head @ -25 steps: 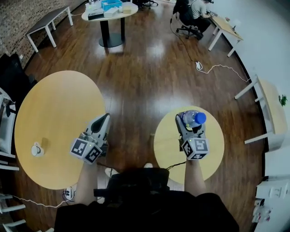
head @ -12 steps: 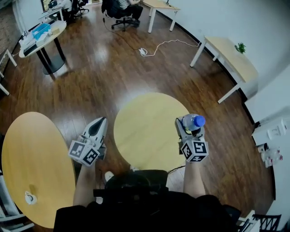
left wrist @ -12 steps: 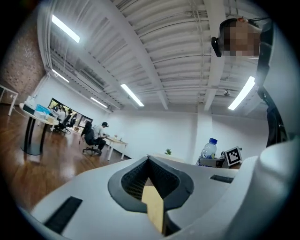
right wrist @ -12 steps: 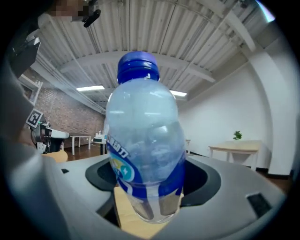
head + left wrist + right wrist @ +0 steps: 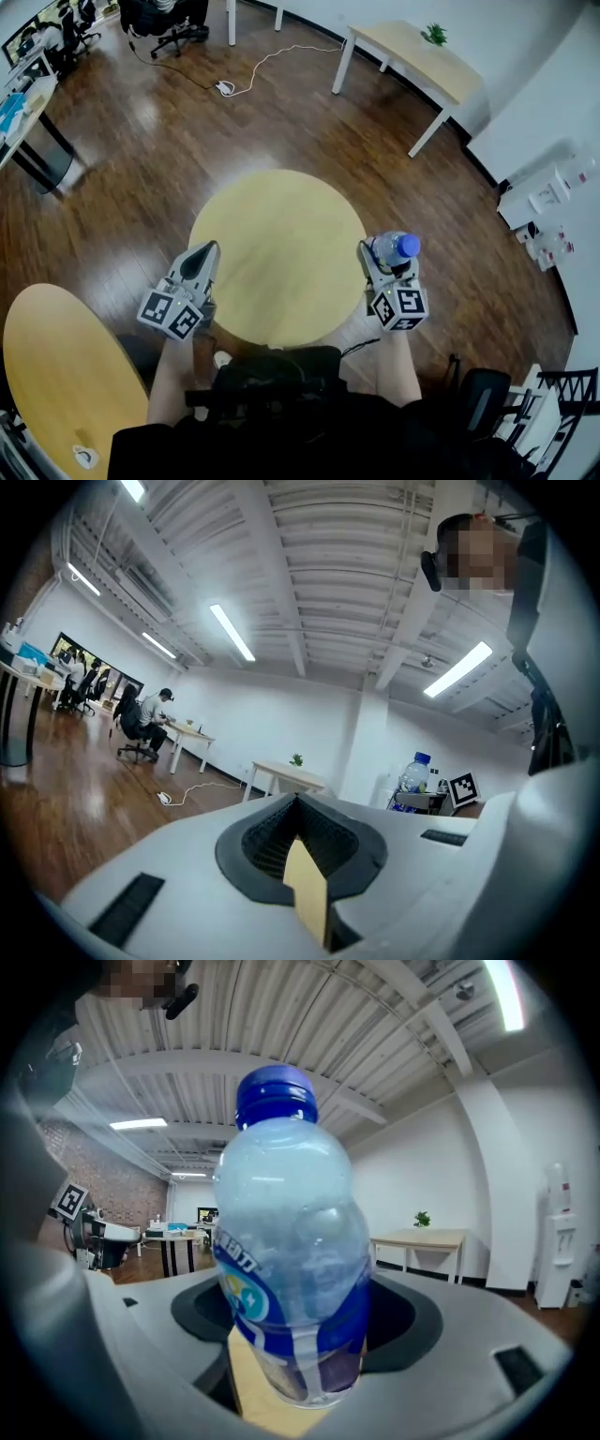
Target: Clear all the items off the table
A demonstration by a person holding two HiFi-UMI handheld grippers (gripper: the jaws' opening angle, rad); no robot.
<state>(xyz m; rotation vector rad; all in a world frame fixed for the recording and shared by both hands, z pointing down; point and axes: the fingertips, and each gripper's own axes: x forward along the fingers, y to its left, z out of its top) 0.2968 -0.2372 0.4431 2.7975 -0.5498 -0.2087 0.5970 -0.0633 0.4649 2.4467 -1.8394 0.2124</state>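
There's the left arm (image 5: 174, 370) stretched forward, left gripper (image 5: 208, 248) level, jaws pressed together, empty. Alongside it the right arm (image 5: 397, 361), right gripper (image 5: 386, 258) clamping an upright bottle (image 5: 398, 246).

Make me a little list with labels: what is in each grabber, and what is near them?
left gripper: shut, nothing in it
right gripper: closed on a water bottle, blue cap up
round table: light wood, in front of the person, between the two grippers
floor: dark wood boards
far side: white table with a small plant
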